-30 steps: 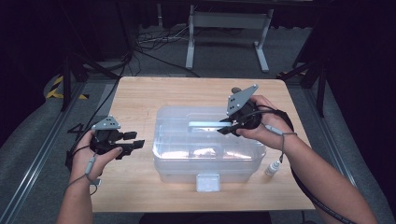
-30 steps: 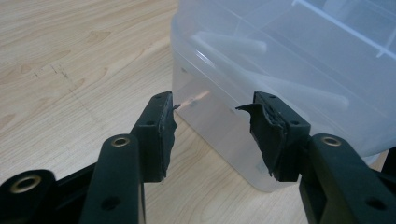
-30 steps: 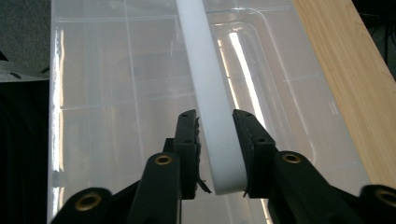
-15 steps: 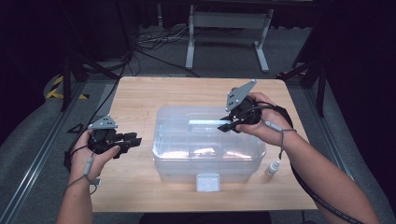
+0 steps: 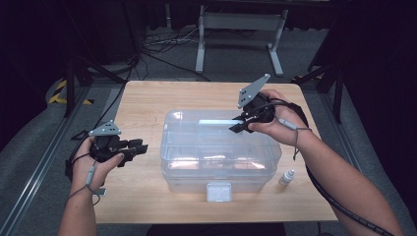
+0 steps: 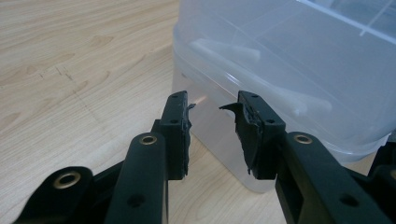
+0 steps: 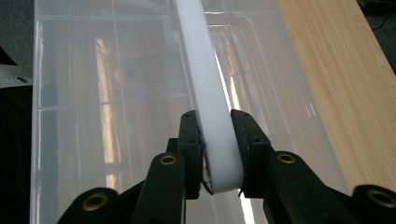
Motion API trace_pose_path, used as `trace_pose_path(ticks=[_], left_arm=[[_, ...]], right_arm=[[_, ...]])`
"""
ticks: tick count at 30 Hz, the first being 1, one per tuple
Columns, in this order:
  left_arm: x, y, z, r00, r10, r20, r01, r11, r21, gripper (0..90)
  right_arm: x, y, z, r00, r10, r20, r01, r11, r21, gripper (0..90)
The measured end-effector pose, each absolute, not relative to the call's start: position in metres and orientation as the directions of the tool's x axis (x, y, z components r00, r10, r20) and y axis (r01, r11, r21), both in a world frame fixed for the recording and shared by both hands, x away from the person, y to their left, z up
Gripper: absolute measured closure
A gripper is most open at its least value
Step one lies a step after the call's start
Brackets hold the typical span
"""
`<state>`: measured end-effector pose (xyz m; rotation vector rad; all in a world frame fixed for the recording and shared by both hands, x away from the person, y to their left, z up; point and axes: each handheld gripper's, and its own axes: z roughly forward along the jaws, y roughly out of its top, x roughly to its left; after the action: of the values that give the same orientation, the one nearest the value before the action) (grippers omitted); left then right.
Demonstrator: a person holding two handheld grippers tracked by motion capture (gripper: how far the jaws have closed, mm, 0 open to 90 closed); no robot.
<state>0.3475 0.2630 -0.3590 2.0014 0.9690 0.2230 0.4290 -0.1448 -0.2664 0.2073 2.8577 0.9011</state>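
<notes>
A clear plastic storage box point(image 5: 221, 157) sits in the middle of the wooden table point(image 5: 147, 103). Its white carry handle point(image 5: 216, 122) lies across the lid. My right gripper point(image 5: 237, 125) is over the lid's right end, shut on that handle point(image 7: 205, 84), which runs away from the jaws across the lid point(image 7: 107, 116). My left gripper point(image 5: 140, 147) is low at the box's left side, open, nothing between its fingers. In the left gripper view the gripper point(image 6: 212, 109) points at the box's wall point(image 6: 289, 60) from a short gap away.
A small white dropper bottle point(image 5: 286, 177) stands on the table at the box's front right corner. A white latch point(image 5: 219, 191) hangs on the box's front face. Beyond the table's far edge stands a metal stand point(image 5: 236, 29) with cables on the floor.
My right gripper has tipped up a little and shifted slightly left while staying shut on the handle. The left gripper has hardly moved.
</notes>
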Motion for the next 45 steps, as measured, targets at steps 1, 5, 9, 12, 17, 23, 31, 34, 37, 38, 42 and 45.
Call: trace_pose_path(ticks=[1,5,9,12,17,23,31,34,37,38,42,45], left_arm=[[0.347,0.263,-0.358,0.680,0.706,-0.197,0.548,-0.312,0.776,64.7],[0.347,0.263,-0.358,0.683,0.704,-0.192,0.544,-0.315,0.778,64.0],[0.347,0.263,-0.358,0.684,0.704,-0.192,0.542,-0.315,0.779,63.4],[0.346,0.263,-0.357,0.685,0.703,-0.191,0.542,-0.317,0.779,62.6],[0.346,0.262,-0.357,0.689,0.700,-0.189,0.538,-0.319,0.781,62.5],[0.345,0.262,-0.355,0.692,0.698,-0.186,0.533,-0.320,0.783,62.7],[0.345,0.261,-0.355,0.698,0.691,-0.186,0.530,-0.324,0.784,63.5],[0.345,0.260,-0.355,0.708,0.682,-0.183,0.521,-0.329,0.787,64.1],[0.345,0.259,-0.356,0.712,0.676,-0.189,0.527,-0.336,0.781,65.4],[0.345,0.259,-0.356,0.712,0.676,-0.189,0.527,-0.336,0.781,65.5],[0.345,0.258,-0.356,0.716,0.671,-0.192,0.525,-0.336,0.782,65.8],[0.344,0.257,-0.355,0.722,0.665,-0.193,0.522,-0.340,0.782,65.8]], right_arm=[[0.432,-0.145,-0.265,-0.980,0.178,-0.086,0.095,0.806,0.584,74.9],[0.435,-0.146,-0.263,-0.979,0.186,-0.078,0.105,0.799,0.592,74.6],[0.441,-0.147,-0.261,-0.979,0.190,-0.073,0.108,0.790,0.603,74.3],[0.445,-0.148,-0.259,-0.978,0.195,-0.076,0.110,0.786,0.608,74.0],[0.450,-0.148,-0.256,-0.975,0.207,-0.076,0.118,0.781,0.614,73.4],[0.459,-0.147,-0.251,-0.971,0.225,-0.078,0.132,0.781,0.611,72.8],[0.467,-0.146,-0.247,-0.968,0.240,-0.073,0.149,0.783,0.603,72.2],[0.472,-0.147,-0.246,-0.966,0.248,-0.067,0.157,0.778,0.609,72.0],[0.476,-0.147,-0.246,-0.965,0.254,-0.059,0.165,0.771,0.614,71.8],[0.478,-0.147,-0.245,-0.965,0.257,-0.057,0.169,0.770,0.616,71.7],[0.481,-0.148,-0.245,-0.964,0.262,-0.054,0.175,0.769,0.615,71.5],[0.485,-0.148,-0.244,-0.962,0.270,-0.043,0.186,0.763,0.619,71.3]])
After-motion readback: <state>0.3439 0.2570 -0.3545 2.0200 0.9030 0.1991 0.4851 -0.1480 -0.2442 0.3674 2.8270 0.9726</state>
